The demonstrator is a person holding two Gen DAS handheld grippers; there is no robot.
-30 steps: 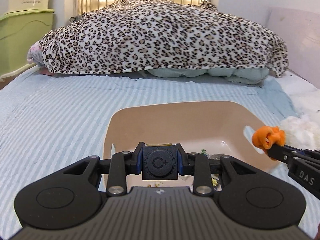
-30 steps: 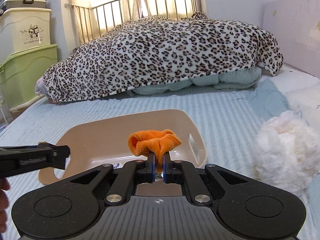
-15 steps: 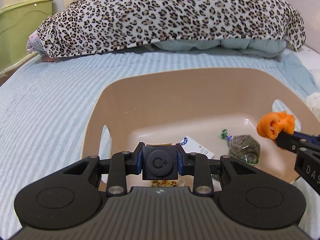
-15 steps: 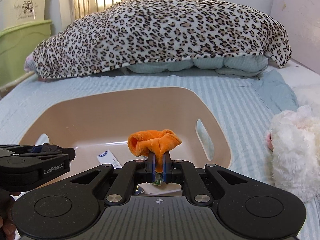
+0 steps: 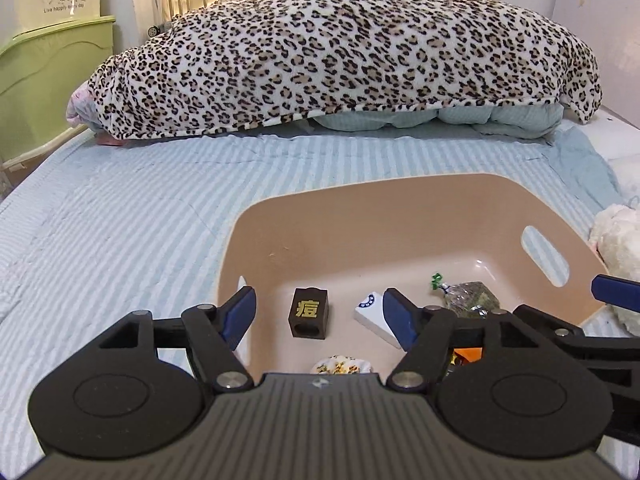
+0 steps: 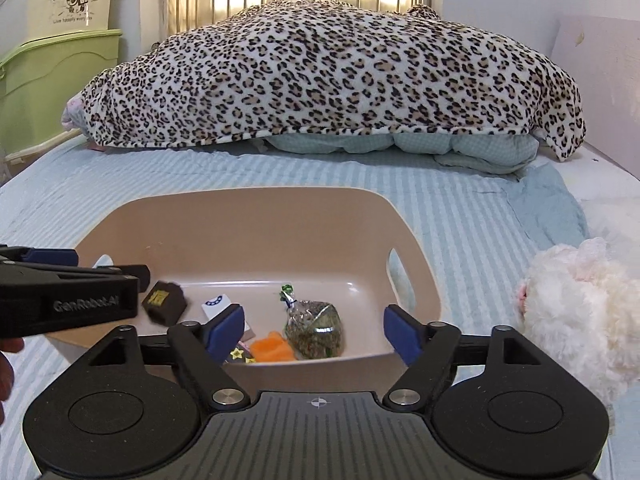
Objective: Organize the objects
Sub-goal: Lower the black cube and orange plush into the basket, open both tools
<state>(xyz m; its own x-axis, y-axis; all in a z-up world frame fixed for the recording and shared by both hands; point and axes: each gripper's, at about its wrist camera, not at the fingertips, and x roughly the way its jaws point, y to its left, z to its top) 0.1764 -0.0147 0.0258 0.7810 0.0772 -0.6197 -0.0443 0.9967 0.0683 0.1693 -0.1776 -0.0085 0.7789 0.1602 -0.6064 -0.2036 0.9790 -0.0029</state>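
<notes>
A tan plastic basket [image 5: 360, 200] sits on the striped bed; it also shows in the right wrist view [image 6: 260, 216]. Inside lie a black box with a gold character [image 5: 310, 313] [image 6: 164, 303], a white card box [image 5: 374, 312] [image 6: 214, 304], a clear bag of green bits [image 5: 470, 300] [image 6: 316, 329], an orange cloth [image 6: 272, 347] and a small floral item [image 5: 342, 365]. My left gripper [image 5: 320, 316] is open and empty over the basket's near left. My right gripper [image 6: 314, 328] is open and empty over its near right.
A leopard-print blanket [image 5: 340, 52] is heaped across the far bed. A white plush toy [image 6: 576, 312] lies right of the basket. Green and cream storage bins [image 6: 52, 80] stand at the far left. Striped sheet [image 5: 100, 240] lies left of the basket.
Both grippers opened. The left let go of the black box and the right let go of the orange cloth; both now lie in the basket. Both grippers drew back a little.
</notes>
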